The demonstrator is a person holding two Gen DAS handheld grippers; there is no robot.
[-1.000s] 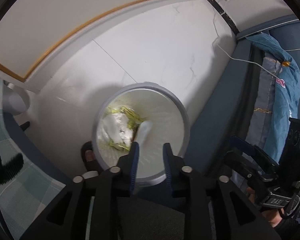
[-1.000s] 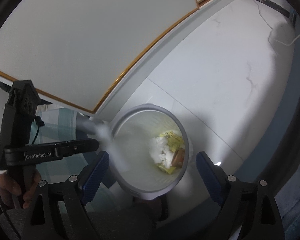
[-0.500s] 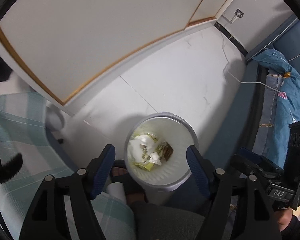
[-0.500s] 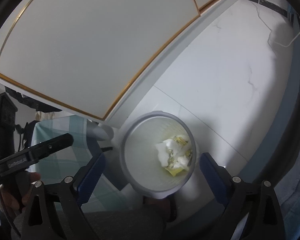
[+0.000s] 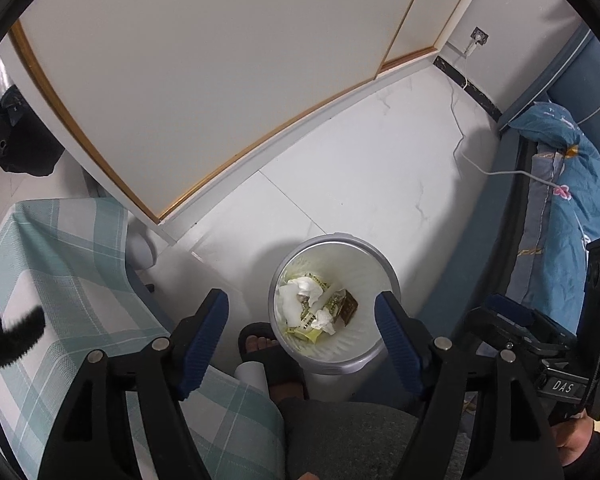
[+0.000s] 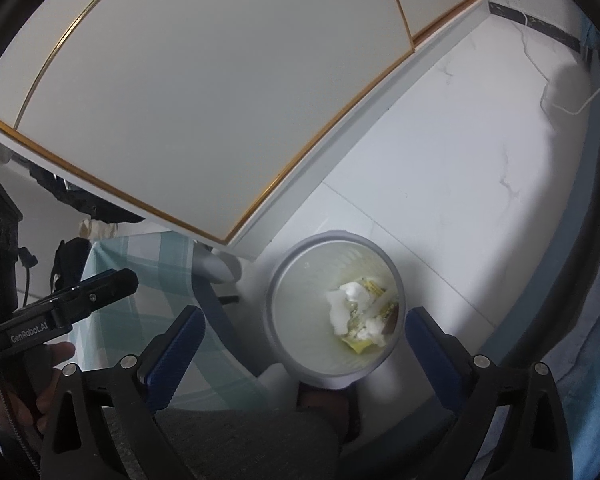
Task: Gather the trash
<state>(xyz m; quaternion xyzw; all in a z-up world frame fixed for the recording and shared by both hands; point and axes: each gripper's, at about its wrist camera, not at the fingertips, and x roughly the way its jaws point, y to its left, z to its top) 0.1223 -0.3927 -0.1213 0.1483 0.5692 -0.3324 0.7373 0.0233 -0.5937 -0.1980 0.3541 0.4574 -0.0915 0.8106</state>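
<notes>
A round grey trash bin (image 5: 380, 252) stands on the white floor below both grippers. In it lie crumpled white tissue (image 5: 300, 294), a yellow wrapper (image 5: 306, 332) and a brown packet (image 5: 350, 306). My left gripper (image 5: 300, 298) hangs high over the bin, open, with nothing between its blue pads. In the right wrist view the same bin (image 6: 284, 272) and tissue (image 6: 342, 304) show below my right gripper (image 6: 305, 313). Its jaws are opening and hold nothing.
A foot in a black sandal (image 5: 268, 344) stands against the bin, with a grey trouser leg (image 5: 360, 432) below. A checked teal cloth (image 5: 60, 272) hangs at the left. White wardrobe doors (image 5: 220, 80) fill the back. A bed with blue bedding (image 5: 572, 200) and a white cable (image 5: 480, 164) are at the right.
My left gripper has opened, and the white scrap that was at its tips now lies in the bin. Both grippers have risen away from the bin, and the right jaws have widened.
</notes>
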